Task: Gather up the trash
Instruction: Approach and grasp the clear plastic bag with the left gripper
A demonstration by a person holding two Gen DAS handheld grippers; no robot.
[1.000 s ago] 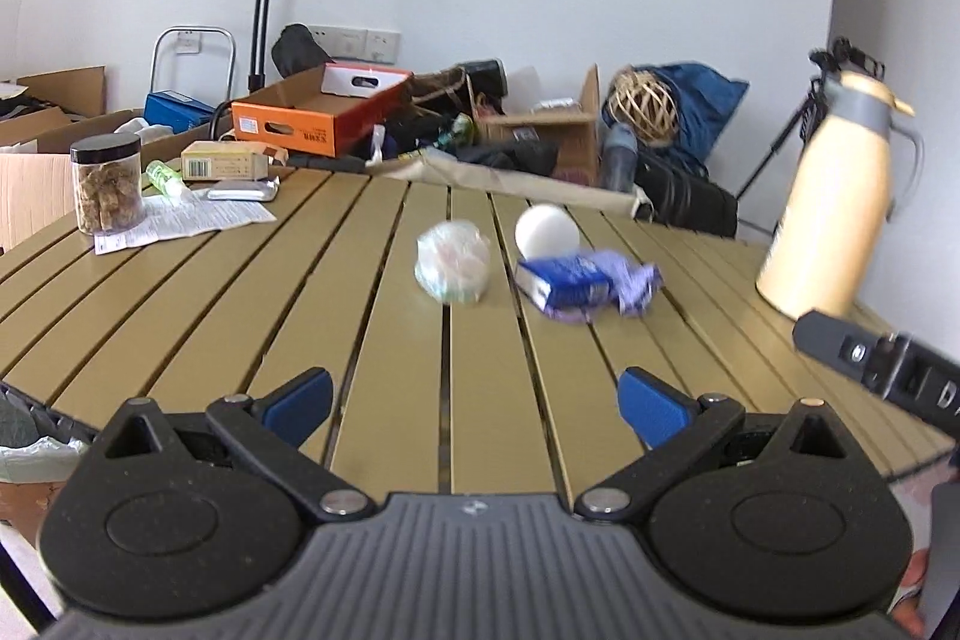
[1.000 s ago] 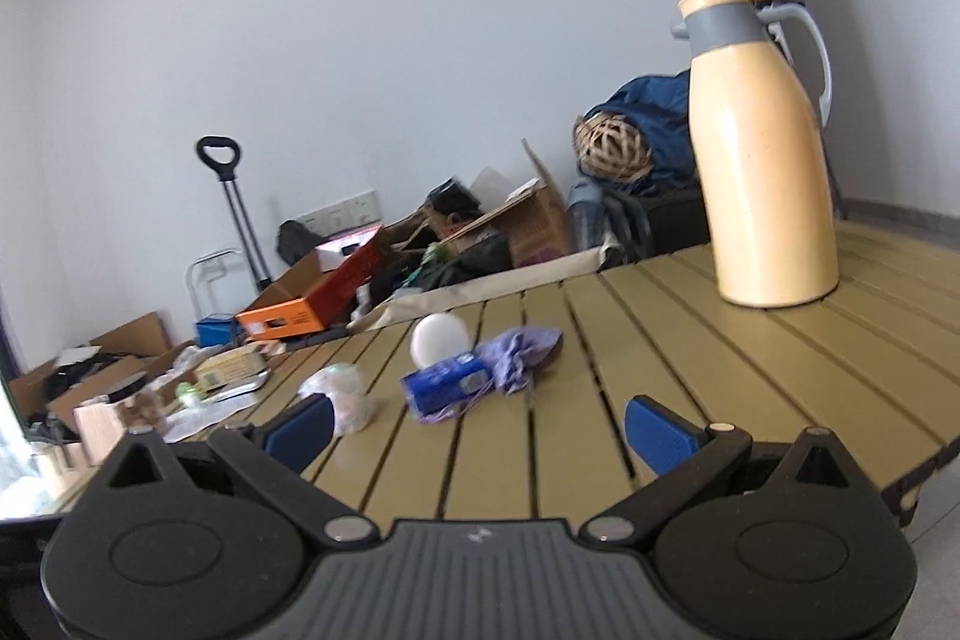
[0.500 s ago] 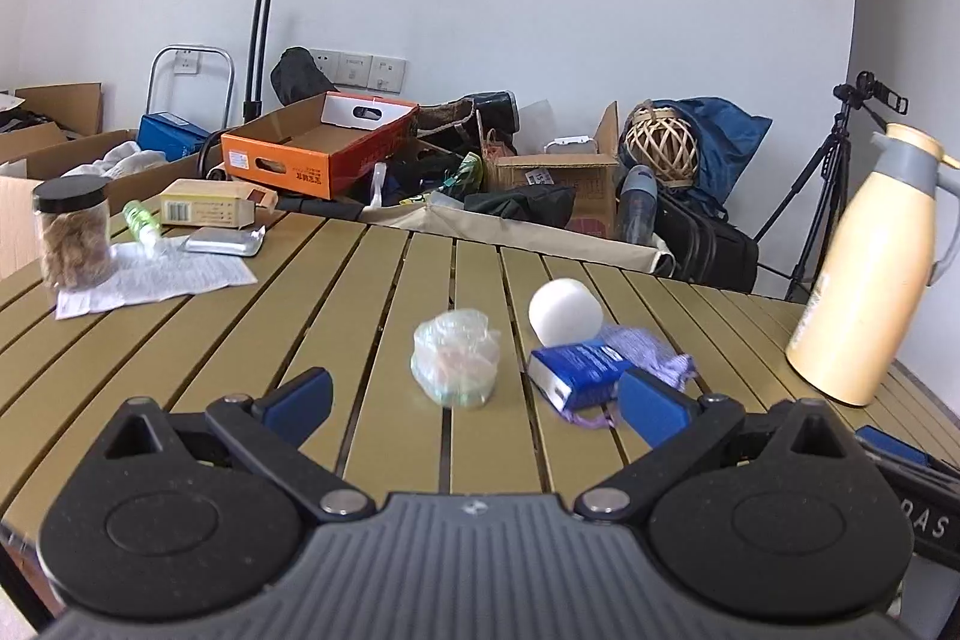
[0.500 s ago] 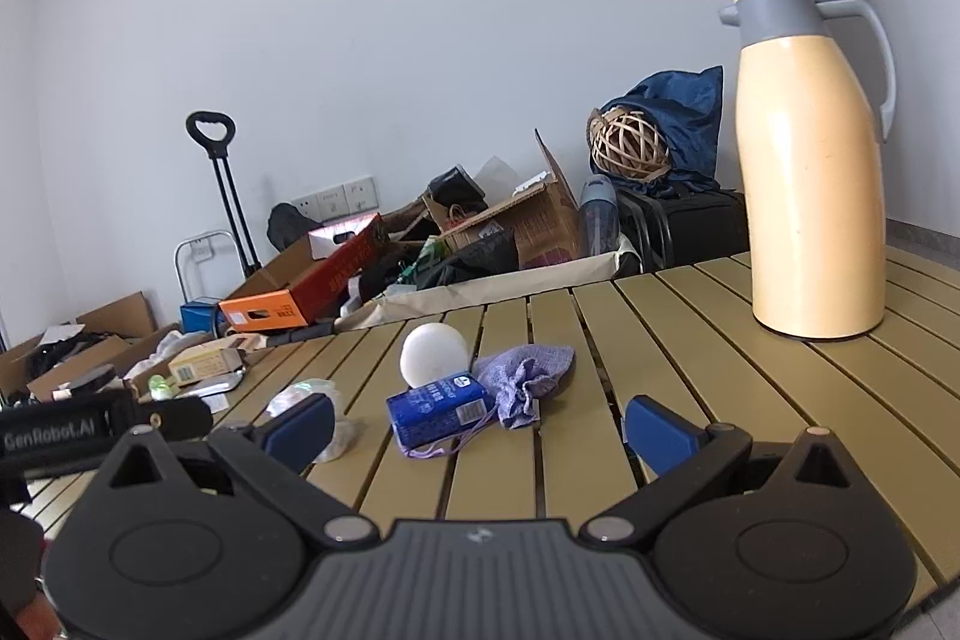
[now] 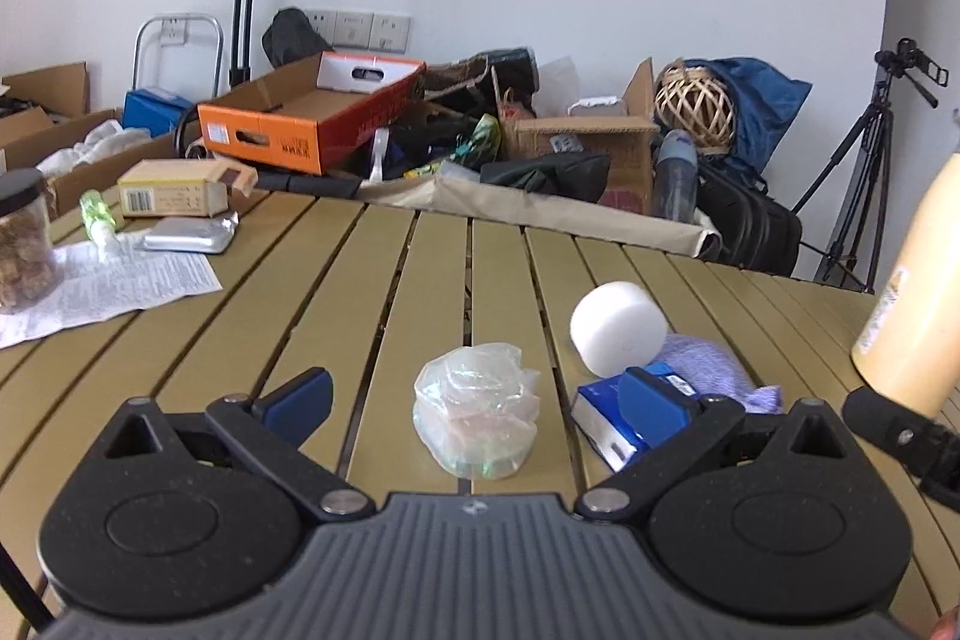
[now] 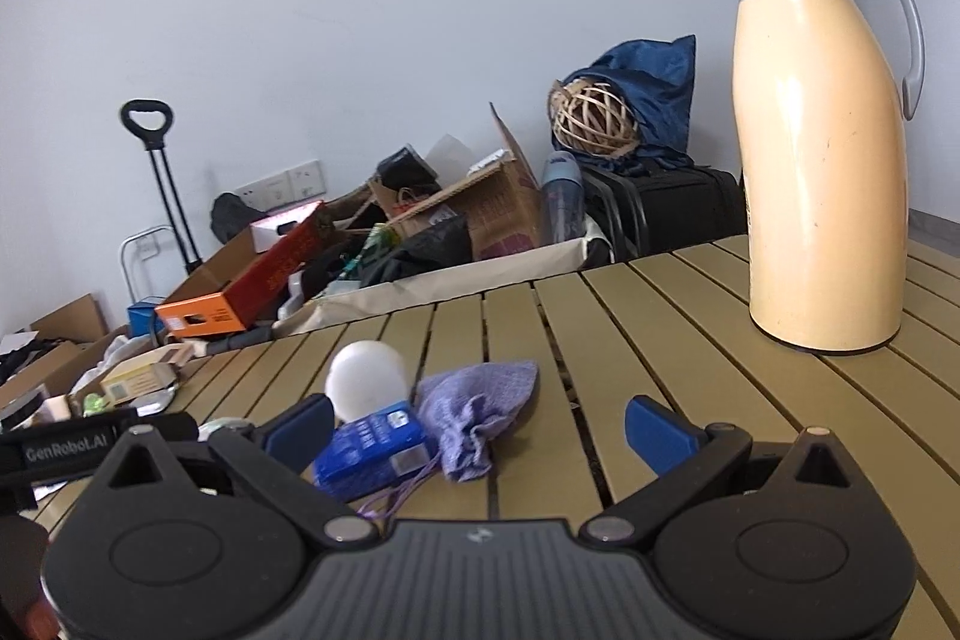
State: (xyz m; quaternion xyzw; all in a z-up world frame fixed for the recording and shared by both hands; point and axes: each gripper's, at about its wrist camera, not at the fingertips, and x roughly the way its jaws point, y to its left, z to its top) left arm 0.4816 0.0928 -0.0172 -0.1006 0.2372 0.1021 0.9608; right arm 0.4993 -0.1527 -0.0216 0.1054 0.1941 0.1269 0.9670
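A crumpled clear plastic wrapper [image 5: 477, 409] lies on the slatted olive table [image 5: 384, 280], between the open jaws of my left gripper [image 5: 474, 403]. Right of it are a white foam puck [image 5: 618, 328], a small blue carton [image 5: 606, 421] and a lilac cloth pouch [image 5: 714, 373]. In the right wrist view the carton [image 6: 372, 451], the pouch [image 6: 480, 409] and the puck [image 6: 366, 379] lie just ahead of my open, empty right gripper [image 6: 480, 427].
A cream thermos jug [image 6: 822, 148] stands at the right. A printed sheet [image 5: 102, 283], a jar [image 5: 21, 241], a foil pack [image 5: 189, 237] and a small box [image 5: 180, 196] sit at the far left. Cardboard boxes and bags crowd the floor behind the table.
Both grippers have moved forward over the table toward the trash. The wrapper now sits between the left fingers; the carton and pouch are much closer to the right gripper.
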